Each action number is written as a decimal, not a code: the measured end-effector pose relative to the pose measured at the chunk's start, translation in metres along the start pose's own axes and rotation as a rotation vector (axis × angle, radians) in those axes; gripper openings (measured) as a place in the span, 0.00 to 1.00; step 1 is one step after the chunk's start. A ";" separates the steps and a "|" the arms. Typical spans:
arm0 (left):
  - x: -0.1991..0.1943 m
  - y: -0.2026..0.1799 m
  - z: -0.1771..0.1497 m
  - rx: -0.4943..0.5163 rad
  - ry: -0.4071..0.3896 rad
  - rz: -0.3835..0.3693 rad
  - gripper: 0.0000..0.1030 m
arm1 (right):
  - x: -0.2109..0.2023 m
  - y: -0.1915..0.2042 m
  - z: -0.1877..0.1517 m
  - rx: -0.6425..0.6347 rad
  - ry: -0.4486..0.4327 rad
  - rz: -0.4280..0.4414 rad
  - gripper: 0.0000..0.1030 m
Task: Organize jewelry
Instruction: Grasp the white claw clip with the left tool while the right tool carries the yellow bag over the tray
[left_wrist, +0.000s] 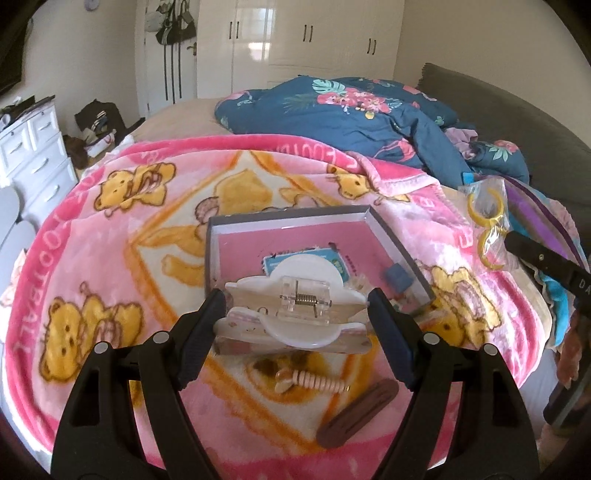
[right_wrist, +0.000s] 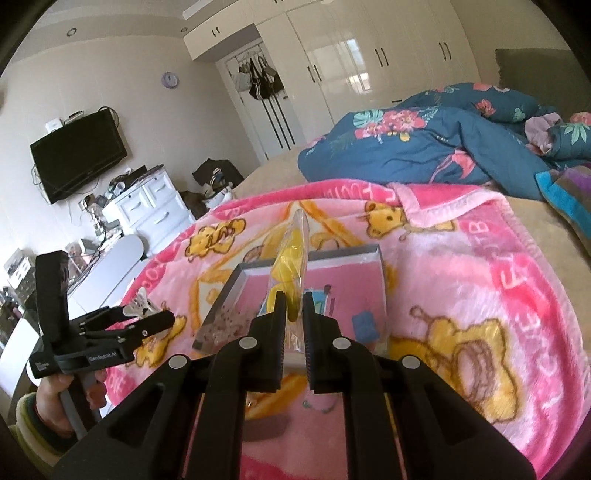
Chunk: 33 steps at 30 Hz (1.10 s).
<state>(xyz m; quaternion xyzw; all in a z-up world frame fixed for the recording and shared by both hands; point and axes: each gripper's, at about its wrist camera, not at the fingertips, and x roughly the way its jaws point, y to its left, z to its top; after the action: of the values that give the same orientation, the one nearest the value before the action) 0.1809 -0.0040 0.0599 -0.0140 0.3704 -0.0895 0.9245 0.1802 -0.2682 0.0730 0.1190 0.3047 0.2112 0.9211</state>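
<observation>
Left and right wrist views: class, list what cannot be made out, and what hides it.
- Left wrist: box near side, hidden by white hair claw in the left gripper.
- Right wrist: contents of clear bag, seen edge-on in the right gripper.
- Left wrist: box label, too small.

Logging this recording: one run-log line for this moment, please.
left tongs: shut on white hair claw | right tongs: shut on bagged yellow hoops | grey box: open on blanket

White hair claw (left_wrist: 291, 314) and bagged yellow hoops (right_wrist: 290, 254), perhaps earrings, above open box (left_wrist: 399, 240)
</observation>
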 end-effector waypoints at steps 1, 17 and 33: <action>0.003 -0.002 0.002 0.002 0.000 -0.003 0.69 | 0.000 -0.001 0.003 -0.001 -0.006 -0.003 0.08; 0.054 -0.018 0.016 0.014 0.054 -0.040 0.69 | 0.024 -0.022 0.036 0.014 -0.012 -0.051 0.08; 0.121 -0.024 -0.005 0.045 0.186 -0.054 0.69 | 0.094 -0.029 0.019 0.012 0.130 -0.073 0.08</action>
<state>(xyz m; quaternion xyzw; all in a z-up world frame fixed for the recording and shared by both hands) 0.2598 -0.0485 -0.0239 0.0053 0.4521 -0.1238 0.8833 0.2690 -0.2523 0.0305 0.0994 0.3691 0.1831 0.9057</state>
